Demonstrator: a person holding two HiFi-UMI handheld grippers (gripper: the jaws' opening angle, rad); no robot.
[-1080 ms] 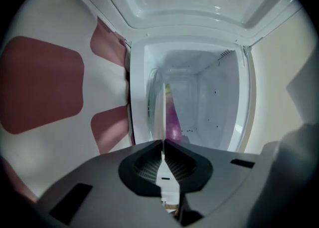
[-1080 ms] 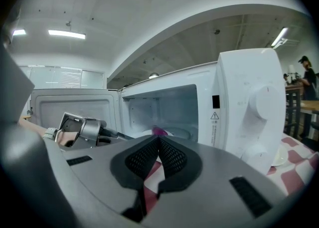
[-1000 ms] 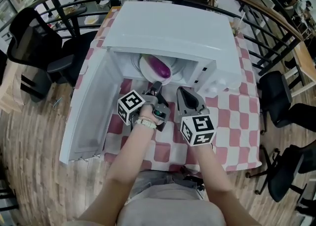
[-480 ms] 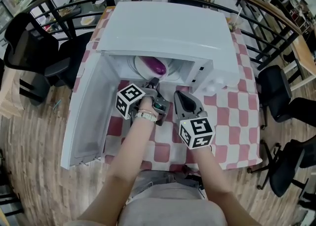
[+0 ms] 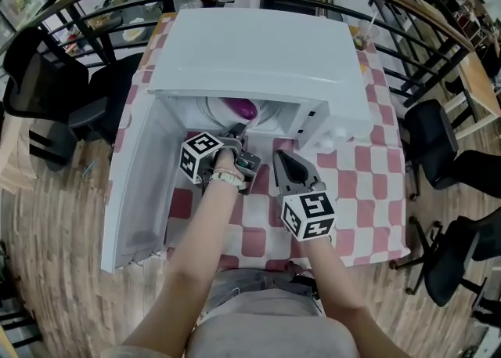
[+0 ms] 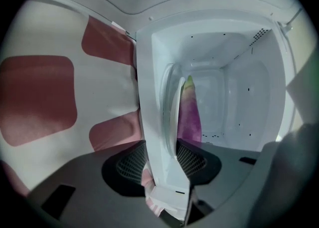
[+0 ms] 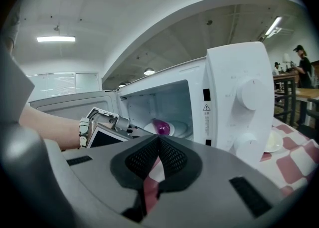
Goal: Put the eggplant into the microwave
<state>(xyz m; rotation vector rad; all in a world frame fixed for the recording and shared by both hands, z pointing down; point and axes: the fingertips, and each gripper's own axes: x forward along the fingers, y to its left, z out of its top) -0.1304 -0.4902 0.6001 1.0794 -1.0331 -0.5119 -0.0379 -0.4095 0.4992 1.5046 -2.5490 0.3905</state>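
The eggplant [image 5: 241,107] already lies inside the microwave [image 5: 258,51], on the white plate [image 6: 169,107] at the bottom of the cavity, with its green stem end towards the back wall. By how things lie, the placing looks done.

The left tongs [image 5: 237,131] are at the mouth of the cavity, and their jaws have just been opening. They stand apart and released, with the white rim of the plate and the front sill in the gap, but the pads do not seem to press on either. The right tongs [image 5: 280,157] hang just in front of the microwave, clenched on nothing. Only a sliver of cloth shows through the slit between the jaws.

The eggplant looks light, with a smooth, glossy skin that would probably slip under narrow pads. If it needs shifting, the thick purple middle, taken across its width, seems a safer hold than the tapering stem end. A gentle squeeze should do, since the flesh may bruise.

The bench [image 5: 368,184] wears a red-and-white checked cloth. The microwave fills its far edge, and the door [image 5: 141,184] swings out beyond the left edge. Around the bench are a wood floor [image 5: 47,231], dark chairs [image 5: 47,90] and a curved railing [image 5: 407,4].
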